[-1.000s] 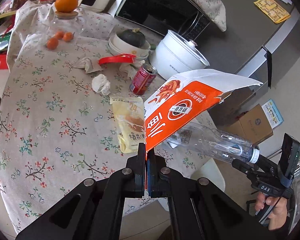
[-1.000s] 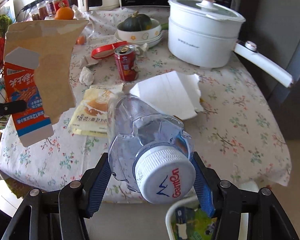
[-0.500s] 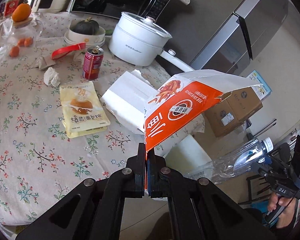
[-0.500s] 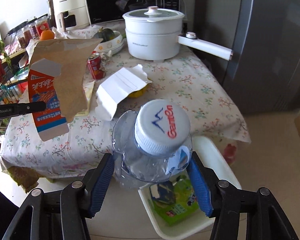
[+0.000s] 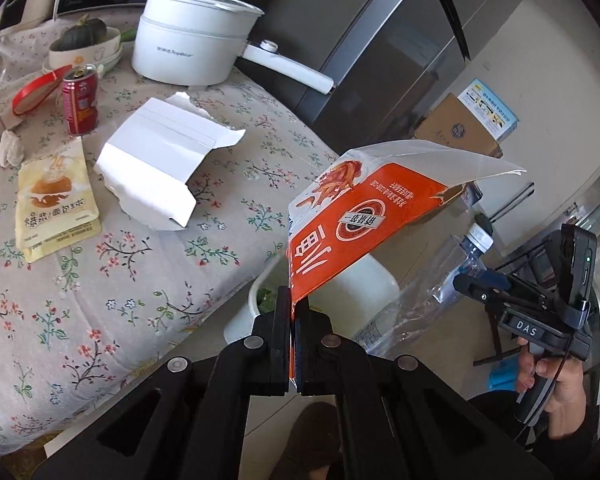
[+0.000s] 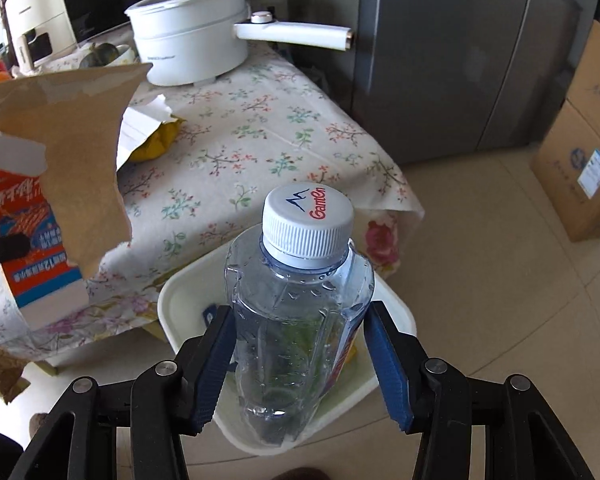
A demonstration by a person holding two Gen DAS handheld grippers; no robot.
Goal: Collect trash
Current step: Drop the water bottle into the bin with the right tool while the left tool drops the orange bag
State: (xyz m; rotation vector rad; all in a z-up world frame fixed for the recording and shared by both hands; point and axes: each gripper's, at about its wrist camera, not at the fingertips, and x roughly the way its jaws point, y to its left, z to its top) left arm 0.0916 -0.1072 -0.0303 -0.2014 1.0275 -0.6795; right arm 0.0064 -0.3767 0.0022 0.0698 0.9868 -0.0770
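The left gripper (image 5: 294,312) is pinched tight on the bottom edge of a torn orange-and-white carton (image 5: 364,224), its jaws closed flat against the card with no gap showing. The carton fans up and to the right, in the air off the near right edge of the table (image 5: 100,280). Just beyond the fingers, partly hidden behind the carton, sits a white trash bin (image 5: 364,292) on the floor with something green inside.

The right gripper (image 6: 299,314) clamps a clear plastic bottle (image 6: 300,280) between its blue pads (image 6: 216,352), gripping the body (droplets cling to the inside wall). Its white cap (image 6: 308,220) points up and away. The bottle hangs directly over the bin's open mouth, whose rim shows either side of it.

On the flowered tablecloth lie a yellow snack pouch (image 5: 54,196) at the left and, just right of it, a torn white box (image 5: 160,156). Farther back stand a red can (image 5: 80,100) and, to its left, a crumpled tissue (image 5: 10,148). Beyond them is a white lidded pot (image 5: 188,48), its long handle reaching right. A dark fridge (image 5: 380,40) rises behind the table's far right, with a cardboard box (image 5: 456,128) on the floor beside it.
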